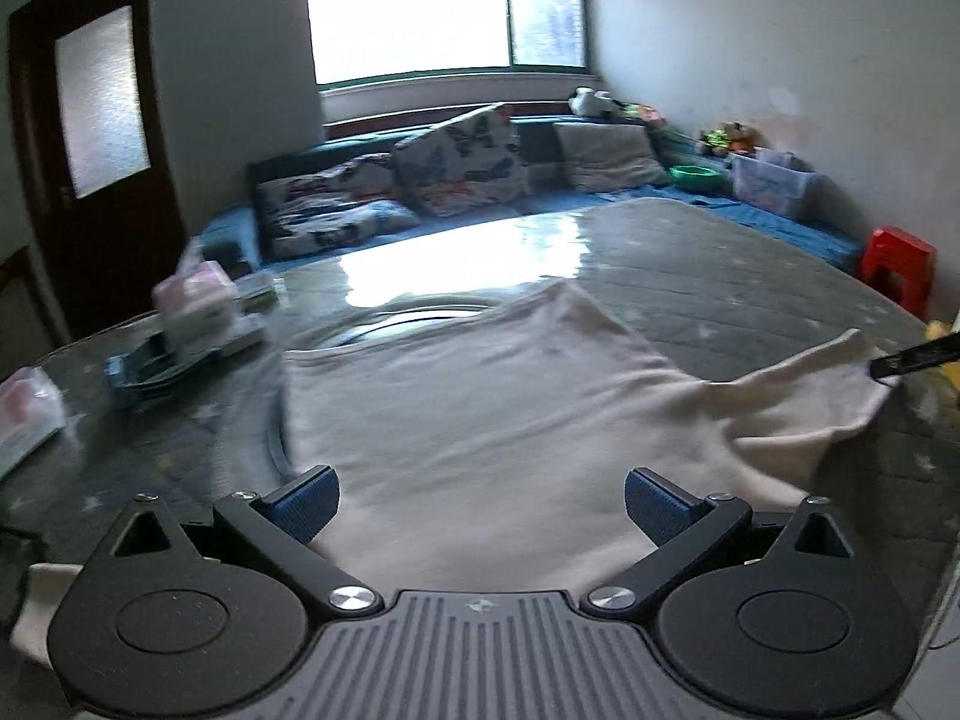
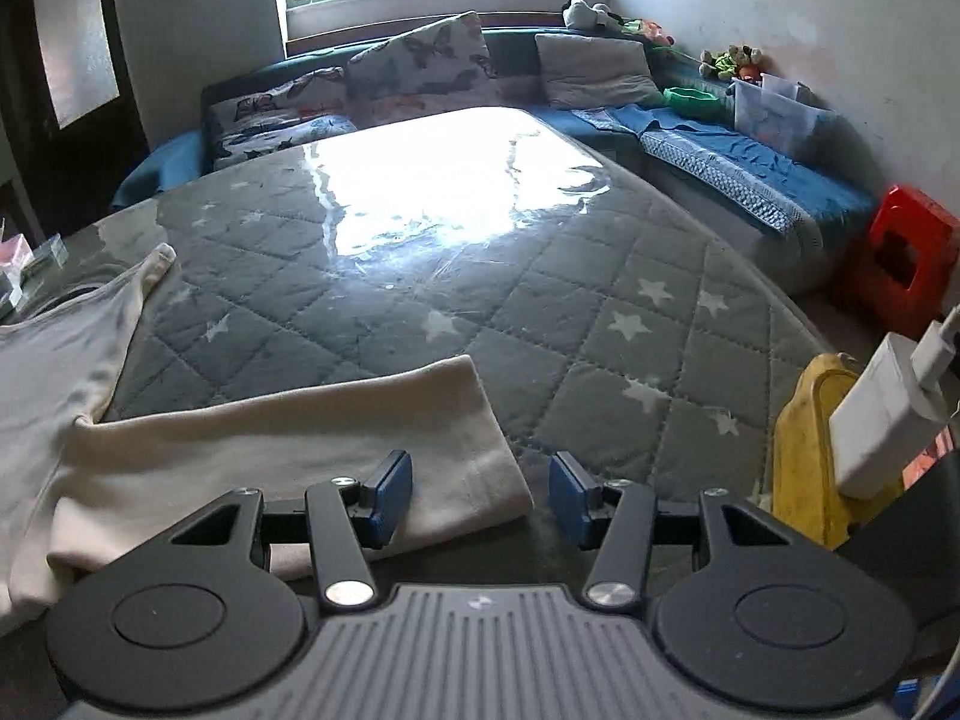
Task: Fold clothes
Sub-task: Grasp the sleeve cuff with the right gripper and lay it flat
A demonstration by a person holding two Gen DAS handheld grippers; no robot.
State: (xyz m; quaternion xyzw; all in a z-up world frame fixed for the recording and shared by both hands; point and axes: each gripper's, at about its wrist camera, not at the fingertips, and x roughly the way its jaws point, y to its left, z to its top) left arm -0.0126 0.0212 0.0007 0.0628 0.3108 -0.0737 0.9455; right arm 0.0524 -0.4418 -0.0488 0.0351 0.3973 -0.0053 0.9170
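Cream shirt (image 1: 480, 408) body under spread left hand-held gripper (image 1: 480, 501); its sleeve (image 2: 288, 444) only before spread right hand-held gripper (image 2: 480, 495).

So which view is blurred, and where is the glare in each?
Left wrist view: motion blur, worst on the tissue box and shirt; window blown out, glare on the table cover behind the shirt. Right wrist view: sharper; big glare patch mid-table; fisheye bends the edges.

Daylight from the rear window (image 1: 444, 6), overexposed. Strong glare on the surface (image 2: 432, 180). Left wrist view motion-blurred; right sharper. Fisheye bending and dark vignetting at corners.
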